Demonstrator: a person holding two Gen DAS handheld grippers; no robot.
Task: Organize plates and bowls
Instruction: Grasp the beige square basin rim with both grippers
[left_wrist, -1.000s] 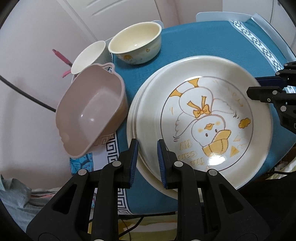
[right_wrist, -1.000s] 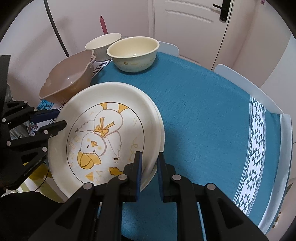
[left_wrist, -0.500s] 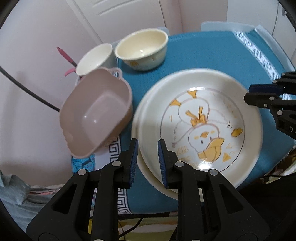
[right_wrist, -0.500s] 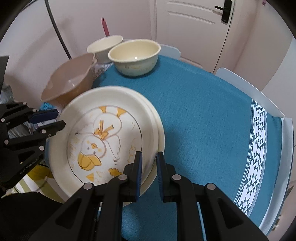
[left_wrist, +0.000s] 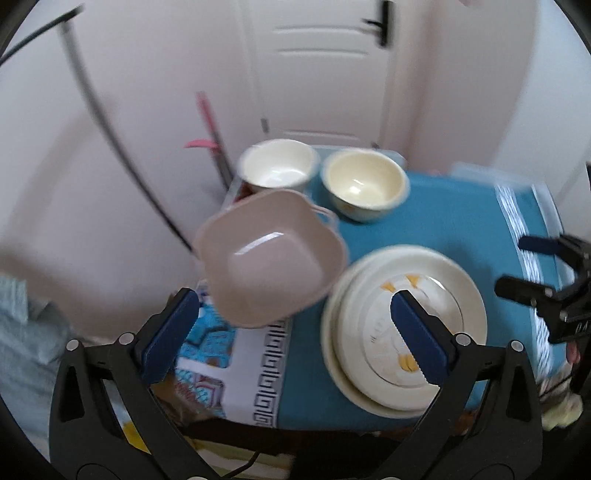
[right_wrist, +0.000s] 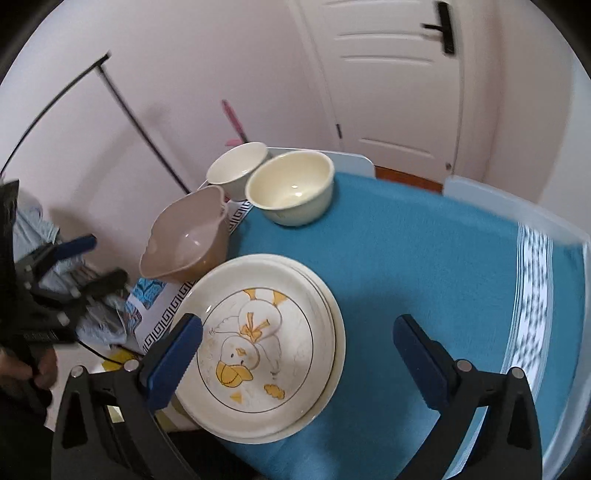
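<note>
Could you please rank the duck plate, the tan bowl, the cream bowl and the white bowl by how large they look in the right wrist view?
1. Duck plate, clearly largest.
2. Tan bowl.
3. Cream bowl, close to the tan bowl; it sits farther from the camera, so that order is unsure.
4. White bowl, smallest, farthest and partly hidden.

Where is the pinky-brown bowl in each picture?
Left wrist view: the pinky-brown bowl sits just above centre, left of the duck plate.
Right wrist view: the bowl sits left of centre, above the plate.
Shared landmark: the cream bowl behind it.
</note>
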